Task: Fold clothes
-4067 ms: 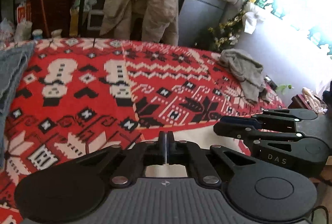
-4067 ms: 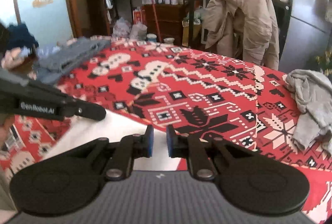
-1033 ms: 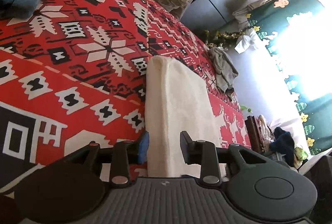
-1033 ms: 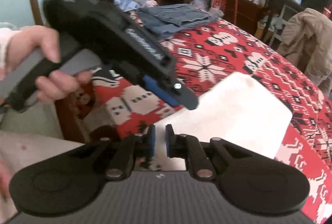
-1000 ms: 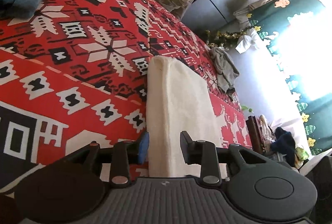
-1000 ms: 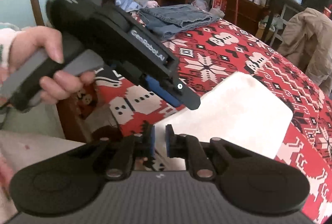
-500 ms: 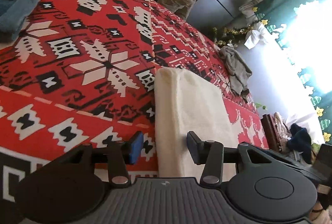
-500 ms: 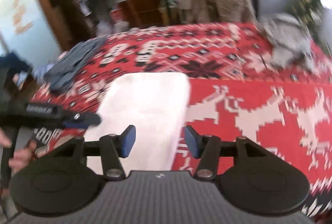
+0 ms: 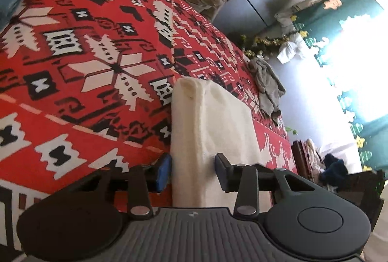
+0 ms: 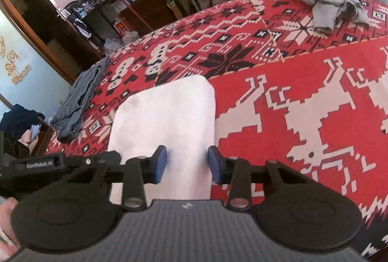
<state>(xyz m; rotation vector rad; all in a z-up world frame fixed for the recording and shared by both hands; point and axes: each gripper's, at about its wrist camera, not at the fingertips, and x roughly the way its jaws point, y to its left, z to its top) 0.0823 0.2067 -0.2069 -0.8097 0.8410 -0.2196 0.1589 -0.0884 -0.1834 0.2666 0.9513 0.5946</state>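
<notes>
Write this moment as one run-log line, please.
stage: folding | white folded cloth flat on red patterned blanket | left claw closing, straddling cloth's near edge | right claw closing over cloth, no grip visible

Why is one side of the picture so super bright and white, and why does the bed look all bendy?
In the left wrist view, daylight from the window washes out the right side, so nothing shows there. The fisheye lens curves the red patterned blanket in that view and in the right wrist view. The folded white cloth looks pale and soft, with little texture, in the right wrist view.
</notes>
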